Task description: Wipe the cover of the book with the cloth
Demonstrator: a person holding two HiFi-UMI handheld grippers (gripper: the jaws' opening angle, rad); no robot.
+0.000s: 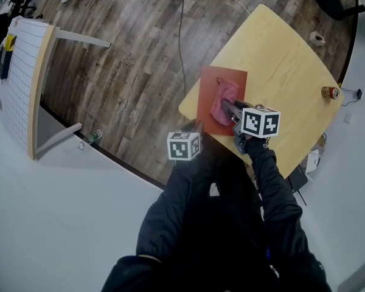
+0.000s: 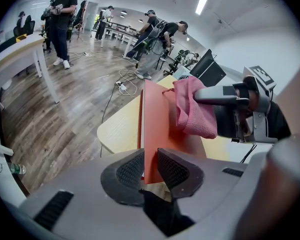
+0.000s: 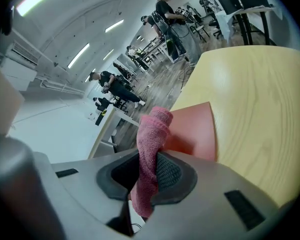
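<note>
In the head view, the red book lies at the near corner of the tabletop, close to its rim. In the left gripper view, our left hand-held gripper clamps the book's near edge, probably to steady it. In the right gripper view, our right hand-held gripper pinches the pink cloth over the cover, with open tabletop beyond.

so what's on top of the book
The pink cloth, pinched in the right gripper, lies on the red cover. The cover under the cloth is hidden. The left gripper clamps the book at its near edge.
</note>
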